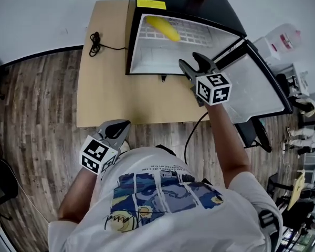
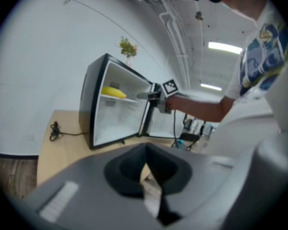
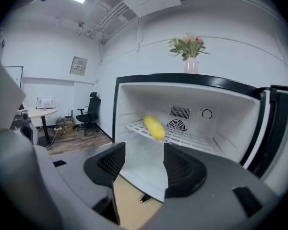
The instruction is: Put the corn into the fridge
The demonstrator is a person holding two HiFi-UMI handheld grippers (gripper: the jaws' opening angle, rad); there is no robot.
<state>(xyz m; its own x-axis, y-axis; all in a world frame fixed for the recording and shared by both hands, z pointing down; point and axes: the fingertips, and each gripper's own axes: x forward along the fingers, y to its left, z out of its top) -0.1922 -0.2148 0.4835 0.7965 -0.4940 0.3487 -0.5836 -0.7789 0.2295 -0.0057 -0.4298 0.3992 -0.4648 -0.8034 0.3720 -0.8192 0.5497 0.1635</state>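
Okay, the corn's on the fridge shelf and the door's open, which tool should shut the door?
Right. The right tool is open, empty and raised before the fridge, beside its open door. The left tool is shut, low by the person's body. The corn already lies on the shelf.

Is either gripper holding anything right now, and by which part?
Nothing is held. The right gripper is open and empty, the left gripper shut on nothing; the corn lies on the fridge shelf.

White tee (image 1: 168, 206) w/ blue print.
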